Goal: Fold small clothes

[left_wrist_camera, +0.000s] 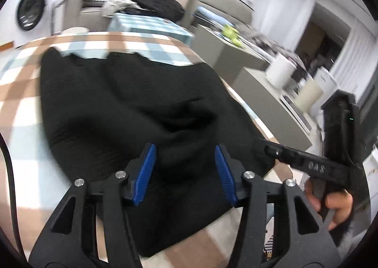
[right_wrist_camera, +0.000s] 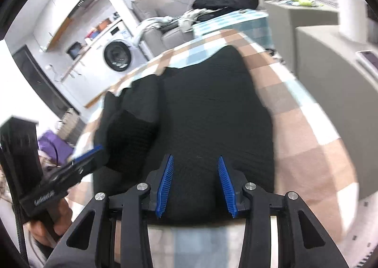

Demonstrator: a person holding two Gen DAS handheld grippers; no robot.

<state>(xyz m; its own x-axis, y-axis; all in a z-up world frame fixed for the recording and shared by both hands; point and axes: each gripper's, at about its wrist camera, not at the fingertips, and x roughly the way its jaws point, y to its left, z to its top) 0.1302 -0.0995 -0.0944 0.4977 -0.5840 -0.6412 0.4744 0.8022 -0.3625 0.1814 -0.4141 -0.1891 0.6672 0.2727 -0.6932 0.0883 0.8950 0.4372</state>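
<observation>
Left tongs (left_wrist_camera: 185, 173): jaws apart, nothing pinched, over the near hem.
Right tongs (right_wrist_camera: 196, 182): jaws apart, empty.
Black garment (right_wrist_camera: 208, 112): lies on the checked table (right_wrist_camera: 307, 130), partly doubled over.
Progress: one fold seems laid; lumpy, more folding likely left.
Room: washing machine (right_wrist_camera: 118, 55) and sofa (left_wrist_camera: 224, 0) beyond.
</observation>
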